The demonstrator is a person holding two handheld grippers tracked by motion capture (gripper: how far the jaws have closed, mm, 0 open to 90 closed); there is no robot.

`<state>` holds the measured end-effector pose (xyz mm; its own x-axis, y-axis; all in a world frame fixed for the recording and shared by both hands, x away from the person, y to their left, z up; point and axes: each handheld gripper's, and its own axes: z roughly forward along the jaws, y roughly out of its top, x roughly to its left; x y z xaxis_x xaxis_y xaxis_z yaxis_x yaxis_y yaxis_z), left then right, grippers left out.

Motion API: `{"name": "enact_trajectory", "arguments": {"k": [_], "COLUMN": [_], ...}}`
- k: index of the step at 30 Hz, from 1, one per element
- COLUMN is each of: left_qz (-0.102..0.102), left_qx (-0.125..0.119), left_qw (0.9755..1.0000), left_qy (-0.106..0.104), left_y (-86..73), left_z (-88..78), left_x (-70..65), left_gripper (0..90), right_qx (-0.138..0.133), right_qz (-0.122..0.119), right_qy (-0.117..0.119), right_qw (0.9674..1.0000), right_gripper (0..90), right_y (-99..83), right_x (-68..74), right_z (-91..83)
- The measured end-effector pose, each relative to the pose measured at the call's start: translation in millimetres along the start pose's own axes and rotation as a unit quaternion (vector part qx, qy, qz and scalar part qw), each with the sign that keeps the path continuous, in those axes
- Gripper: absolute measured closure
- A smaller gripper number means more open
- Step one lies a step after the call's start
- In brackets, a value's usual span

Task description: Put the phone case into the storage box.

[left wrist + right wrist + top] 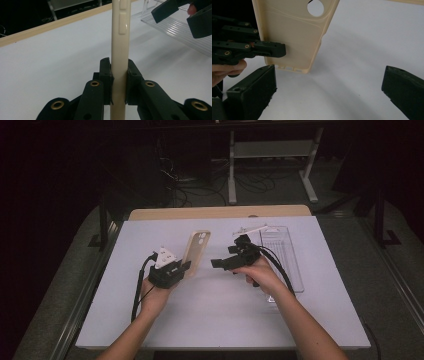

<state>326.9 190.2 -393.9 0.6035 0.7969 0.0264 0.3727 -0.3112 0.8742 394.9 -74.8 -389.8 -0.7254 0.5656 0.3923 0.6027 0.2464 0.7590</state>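
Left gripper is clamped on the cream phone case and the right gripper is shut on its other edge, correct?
Not quite. The left gripper does clamp the cream phone case, but the right gripper stands open, apart from the case, as the right gripper view shows.

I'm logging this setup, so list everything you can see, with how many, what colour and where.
phone case: one, cream, held upright above the table, near its middle, clamped at its lower end in the left tool
clear plastic tray: one, transparent with ribs, lying on the table's right half behind the right hand
table: one, white top with a light wooden strip along the far edge
white frame: one, standing on the floor beyond the table, with loose dark cables near it
left tool: one, black, shut on the phone case, a grey three-cornered plate on top
right tool: one, black, jaws wide apart, pointing toward the phone case without touching it
forearms and hands: two, entering from the near edge
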Motion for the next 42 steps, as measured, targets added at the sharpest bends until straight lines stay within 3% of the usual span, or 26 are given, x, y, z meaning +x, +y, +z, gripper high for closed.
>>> {"name": "enact_trajectory", "arguments": {"k": [5, 18, 31, 42], "left_qz": [-0.008, -0.003, 0.014, 0.015], "left_qx": [-0.003, -0.005, -0.001, -0.002], "left_qw": [1.0, 1.0, 0.9998, 0.9996], "left_qy": [0.0, -0.006, -0.015, -0.025], "left_y": [0.3, 1.7, 2.2, 3.0], "left_z": [2.6, 7.6, 11.5, 13.0], "left_x": [-2.4, -14.4, -26.4, -36.7], "left_gripper": [79.0, 79.0, 79.0, 78.9], "right_qx": [-0.006, -0.02, -0.051, -0.07], "right_qz": [0.002, 0.006, 0.038, 0.061], "right_qy": [0.005, 0.029, 0.049, 0.061], "right_qw": [1.0, 0.9994, 0.9968, 0.9938], "right_gripper": [0.0, 0.0, 0.0, 0.0], "right_y": [-0.7, -3.1, -4.0, -3.3], "right_x": [-0.6, 4.9, 7.1, 7.4], "right_z": [2.9, 12.9, 17.6, 19.1]}}
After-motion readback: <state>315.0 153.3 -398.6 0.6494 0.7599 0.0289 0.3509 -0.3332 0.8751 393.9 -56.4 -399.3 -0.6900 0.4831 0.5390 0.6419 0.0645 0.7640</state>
